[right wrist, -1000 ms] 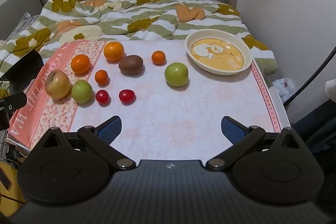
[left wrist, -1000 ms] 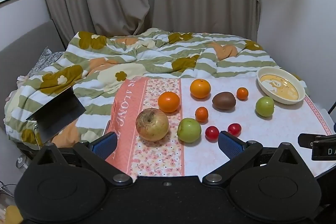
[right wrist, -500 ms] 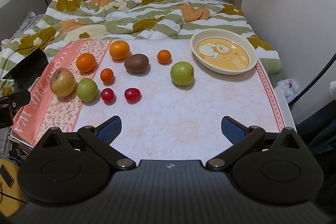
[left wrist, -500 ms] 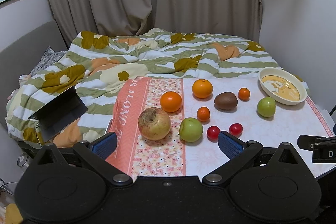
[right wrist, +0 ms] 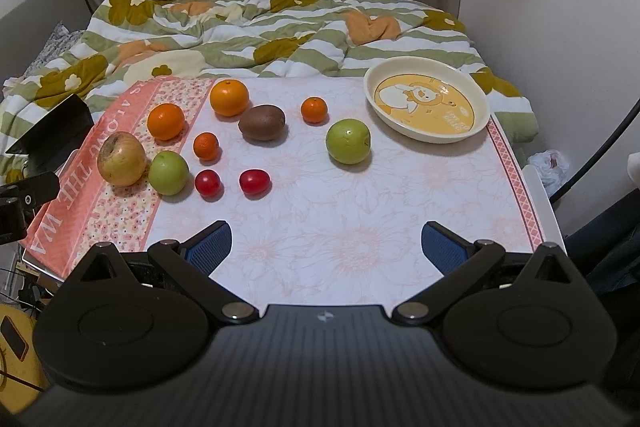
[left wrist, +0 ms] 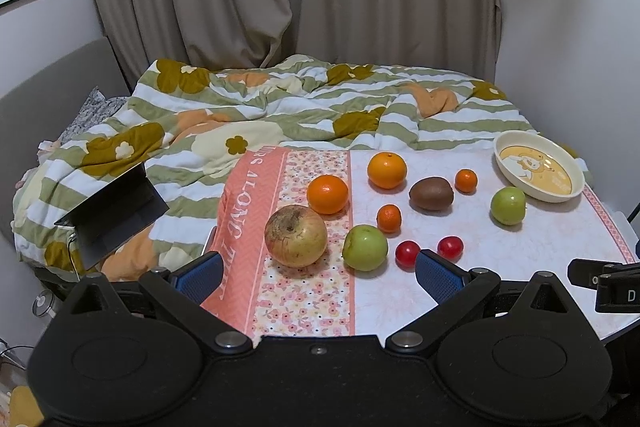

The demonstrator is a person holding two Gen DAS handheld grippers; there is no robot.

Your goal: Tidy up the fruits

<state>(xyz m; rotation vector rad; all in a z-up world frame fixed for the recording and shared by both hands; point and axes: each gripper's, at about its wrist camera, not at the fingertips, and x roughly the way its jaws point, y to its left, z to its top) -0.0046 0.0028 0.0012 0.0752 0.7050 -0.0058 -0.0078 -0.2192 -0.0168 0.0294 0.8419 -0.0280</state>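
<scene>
Both pairs of fingers stand apart, holding nothing — the left gripper (left wrist: 318, 277) near the yellowish apple (left wrist: 296, 236), the right gripper (right wrist: 326, 247) over bare desk (right wrist: 360, 227). Beyond them oranges, a kiwi (right wrist: 262, 123), tomatoes and green apples lie spread out — the bowl (right wrist: 427, 99) sits empty at far right.

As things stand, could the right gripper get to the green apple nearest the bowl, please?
Probably yes: the right gripper is open, and only bare tablecloth lies before the green apple, which stands apart from the bowl and kiwi.
</scene>
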